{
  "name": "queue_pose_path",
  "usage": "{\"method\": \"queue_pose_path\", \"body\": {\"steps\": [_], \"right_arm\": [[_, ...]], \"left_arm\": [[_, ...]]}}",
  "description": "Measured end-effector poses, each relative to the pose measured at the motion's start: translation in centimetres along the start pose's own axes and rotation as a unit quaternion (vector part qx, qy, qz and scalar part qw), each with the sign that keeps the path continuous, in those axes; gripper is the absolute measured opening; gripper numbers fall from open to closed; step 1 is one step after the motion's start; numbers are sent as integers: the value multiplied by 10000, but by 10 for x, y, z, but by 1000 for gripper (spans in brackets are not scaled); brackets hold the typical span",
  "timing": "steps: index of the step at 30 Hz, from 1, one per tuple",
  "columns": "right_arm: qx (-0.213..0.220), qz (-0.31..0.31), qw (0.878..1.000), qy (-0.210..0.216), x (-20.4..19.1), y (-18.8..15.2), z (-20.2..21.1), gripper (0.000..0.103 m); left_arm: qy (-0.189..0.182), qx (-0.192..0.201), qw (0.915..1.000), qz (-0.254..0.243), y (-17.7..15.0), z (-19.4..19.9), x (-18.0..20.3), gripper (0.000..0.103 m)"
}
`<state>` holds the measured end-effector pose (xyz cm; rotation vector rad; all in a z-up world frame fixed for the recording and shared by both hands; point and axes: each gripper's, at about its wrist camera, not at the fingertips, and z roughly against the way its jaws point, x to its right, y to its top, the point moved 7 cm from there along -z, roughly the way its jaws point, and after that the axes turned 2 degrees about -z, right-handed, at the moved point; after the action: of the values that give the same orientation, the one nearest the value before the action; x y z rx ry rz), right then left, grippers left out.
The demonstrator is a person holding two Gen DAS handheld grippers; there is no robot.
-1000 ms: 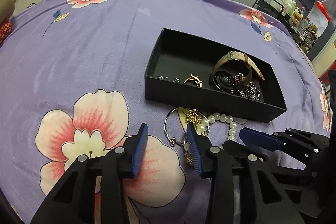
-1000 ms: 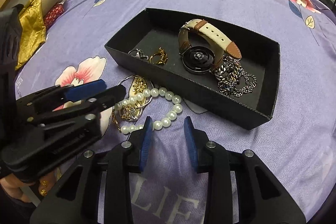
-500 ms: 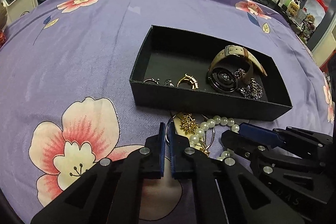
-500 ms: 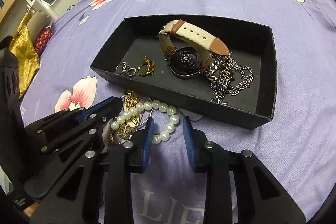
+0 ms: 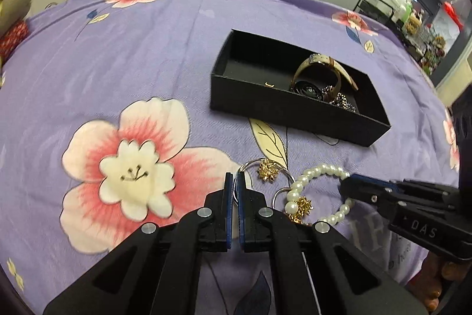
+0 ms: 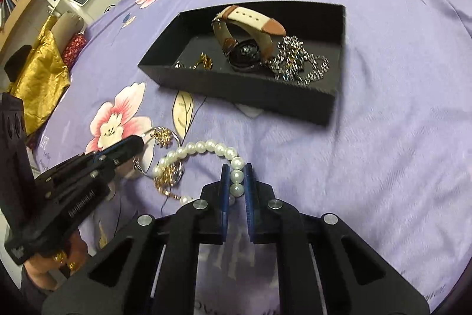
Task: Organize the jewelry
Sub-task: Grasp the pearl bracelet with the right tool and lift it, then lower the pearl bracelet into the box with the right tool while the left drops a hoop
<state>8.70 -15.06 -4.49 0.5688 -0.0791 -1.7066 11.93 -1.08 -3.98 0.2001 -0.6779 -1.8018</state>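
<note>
Roughly half sorted: both claws pinching loose pieces on the bed.
Black cardboard tray (image 6: 339, 55) upper centre already holds the beige-strap watch (image 6: 244, 28), silver chain (image 6: 298, 64), small gold pieces. Left claw (image 5: 234, 182) pinched on the silver hoop earring (image 5: 244, 167); right claw (image 6: 237, 182) pinched on the white pearl bracelet (image 6: 206, 148), lower centre. Tray's left half open; near wall needs clearing.

Black angular left tool (image 5: 235, 182), blue-padded fingers (image 5: 227, 197), silver screws, right tool (image 6: 237, 177) alike, white "DAS" lettering
</note>
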Motion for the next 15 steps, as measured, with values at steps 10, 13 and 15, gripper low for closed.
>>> {"method": "queue_pose_path", "body": {"steps": [10, 13, 15], "right_arm": [[481, 363, 9980, 204, -11, -8, 42, 10], [604, 449, 9968, 265, -15, -5, 54, 10], [692, 524, 9960, 232, -17, -4, 61, 10]], "left_arm": [[-207, 283, 9994, 74, 5, 28, 9, 2], [-117, 336, 9993, -60, 6, 34, 14, 2], [-112, 368, 9992, -72, 6, 37, 16, 2]]}}
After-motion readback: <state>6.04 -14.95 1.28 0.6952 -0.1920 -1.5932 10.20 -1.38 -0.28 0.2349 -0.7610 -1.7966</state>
